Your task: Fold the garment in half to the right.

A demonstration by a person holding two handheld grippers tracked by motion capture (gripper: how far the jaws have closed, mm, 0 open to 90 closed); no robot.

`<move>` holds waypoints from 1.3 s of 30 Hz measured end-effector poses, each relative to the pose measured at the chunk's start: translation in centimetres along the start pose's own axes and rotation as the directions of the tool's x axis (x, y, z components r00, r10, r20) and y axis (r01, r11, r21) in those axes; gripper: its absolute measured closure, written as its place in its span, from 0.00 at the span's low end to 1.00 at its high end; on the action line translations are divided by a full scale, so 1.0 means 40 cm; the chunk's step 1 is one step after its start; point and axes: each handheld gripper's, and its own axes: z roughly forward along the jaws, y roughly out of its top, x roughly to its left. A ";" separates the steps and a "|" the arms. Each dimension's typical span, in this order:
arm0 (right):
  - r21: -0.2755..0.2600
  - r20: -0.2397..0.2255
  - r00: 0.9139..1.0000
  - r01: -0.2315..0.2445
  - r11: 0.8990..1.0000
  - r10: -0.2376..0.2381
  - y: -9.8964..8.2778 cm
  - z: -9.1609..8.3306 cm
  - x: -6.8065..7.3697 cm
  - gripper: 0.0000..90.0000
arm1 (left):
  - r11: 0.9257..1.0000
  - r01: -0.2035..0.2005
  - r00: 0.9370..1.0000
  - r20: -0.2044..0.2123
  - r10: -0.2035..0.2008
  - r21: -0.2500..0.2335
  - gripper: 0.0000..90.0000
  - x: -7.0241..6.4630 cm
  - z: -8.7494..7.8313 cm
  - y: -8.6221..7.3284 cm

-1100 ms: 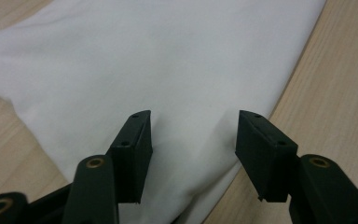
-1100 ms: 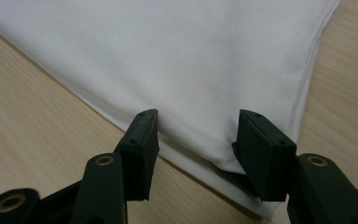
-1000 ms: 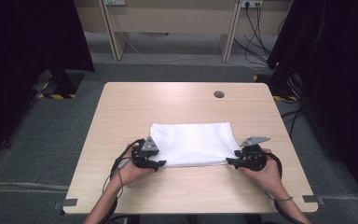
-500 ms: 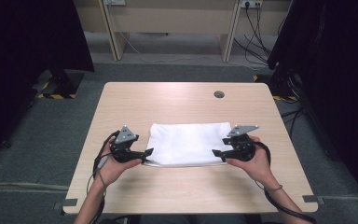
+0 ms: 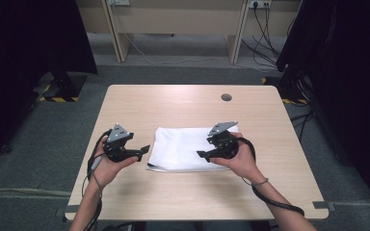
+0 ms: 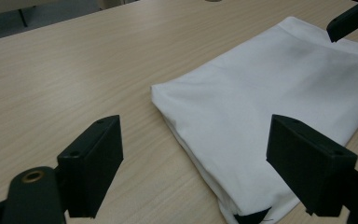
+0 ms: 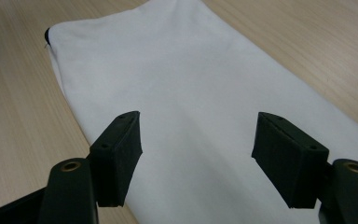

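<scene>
High view: a folded white cloth (image 5: 185,149) lies flat on a pale wood-grain table (image 5: 173,103), nearer the person's edge than the far one. It is a smooth, matte rectangle, several layers thick, with soft rounded folds along its sides. A small round grey cap (image 5: 226,97) sits in the tabletop well beyond it.

The left gripper (image 5: 142,150) is held just off the cloth's left edge, over bare wood. Its black jaws have just been opening and now stand apart with nothing between them. The right gripper (image 5: 203,155) hangs over the right half of the cloth, pointing left. Its jaws too have just been opening and are apart, gripping nothing. Each gripper is blocky black plastic with a grey three-cornered plate on top and a black cable looping from the wrist.

Left gripper view: the two square, flat-faced pads frame the cloth's (image 6: 265,116) near corner, where the stacked layers show as thin lines along the edge and a scrap of black peeks out at the lowest corner. The table's (image 6: 74,70) grain runs in fine straight streaks.

Right gripper view: the cloth (image 7: 182,84) stretches away beneath the pads, faintly creased lengthwise, with a small dark spot at its far corner.
</scene>
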 end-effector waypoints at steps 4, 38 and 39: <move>-0.001 0.001 1.000 0.007 1.000 -0.007 0.010 -0.003 0.001 0.36 | 1.000 -0.005 1.000 -0.009 0.005 -0.007 0.20 0.003 -0.004 0.012; 0.025 -0.167 0.978 0.130 0.991 -0.124 0.118 0.145 0.110 0.37 | 0.966 0.012 0.997 0.065 -0.030 0.259 0.43 0.136 0.365 0.119; 0.029 -0.178 0.976 0.136 0.990 -0.129 0.122 0.155 0.120 0.38 | 0.964 0.015 0.997 0.070 -0.035 0.267 0.45 0.135 0.370 0.115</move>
